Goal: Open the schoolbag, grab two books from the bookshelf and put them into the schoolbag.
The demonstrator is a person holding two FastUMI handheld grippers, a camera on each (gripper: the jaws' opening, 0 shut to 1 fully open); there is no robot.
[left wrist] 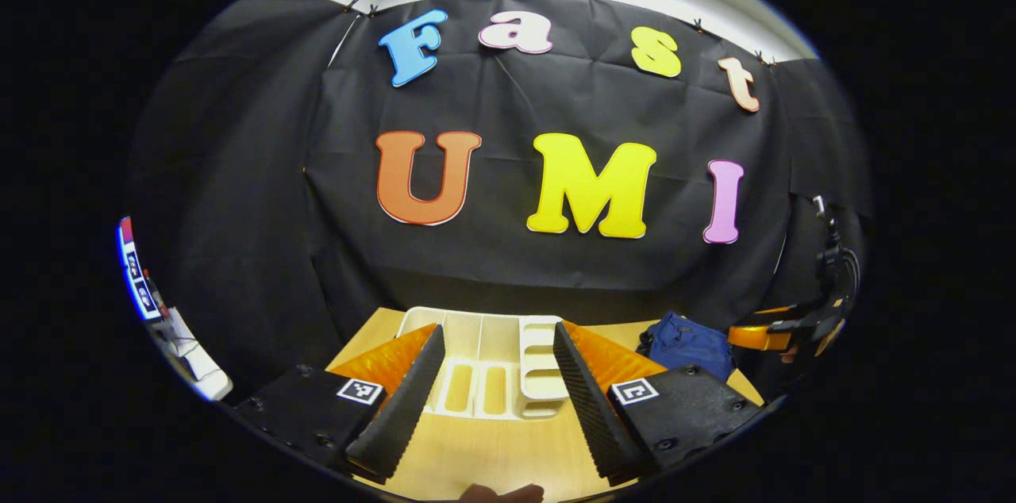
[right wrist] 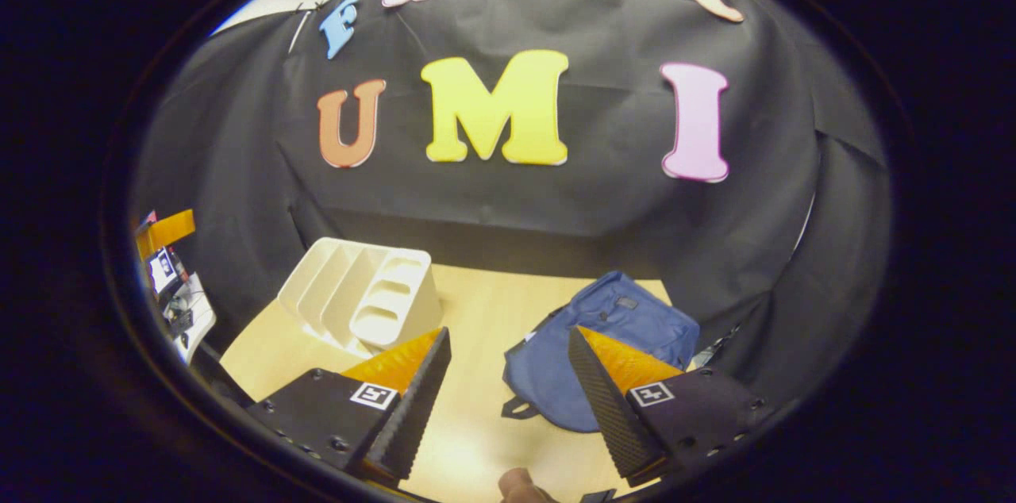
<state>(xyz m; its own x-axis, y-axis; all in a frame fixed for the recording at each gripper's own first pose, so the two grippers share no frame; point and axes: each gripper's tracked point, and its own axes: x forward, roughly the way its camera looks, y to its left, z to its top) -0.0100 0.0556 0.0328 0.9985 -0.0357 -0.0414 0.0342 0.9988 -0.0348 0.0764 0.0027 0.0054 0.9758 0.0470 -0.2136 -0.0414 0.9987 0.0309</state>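
Two grippers are held above a light wooden worktop (right wrist: 484, 312), and both are seen with the fingers spread wide and nothing between them. In the left gripper view, the left gripper (left wrist: 496, 396) is pointed at a white bookshelf (left wrist: 508, 344), which is a rack with several upright slots and is seen between the two black ribbed fingers (left wrist: 405, 400). No books can be made out in its slots from either view. To the right of the rack, near the far edge of the worktop, the blue schoolbag (left wrist: 686, 344) is seen. Further right, the right gripper (left wrist: 782, 336) is visible with its orange parts, held well apart from the bag.

In the right gripper view, the right gripper (right wrist: 508, 400) is directed toward the schoolbag (right wrist: 611, 328), which lies flat on the worktop with a dark strap at its near end. Whether its zipper is open cannot be told. The bookshelf (right wrist: 365, 301) stands to the left, apart from the bag. A fingertip of the person (right wrist: 520, 485) is seen at the bottom edge.
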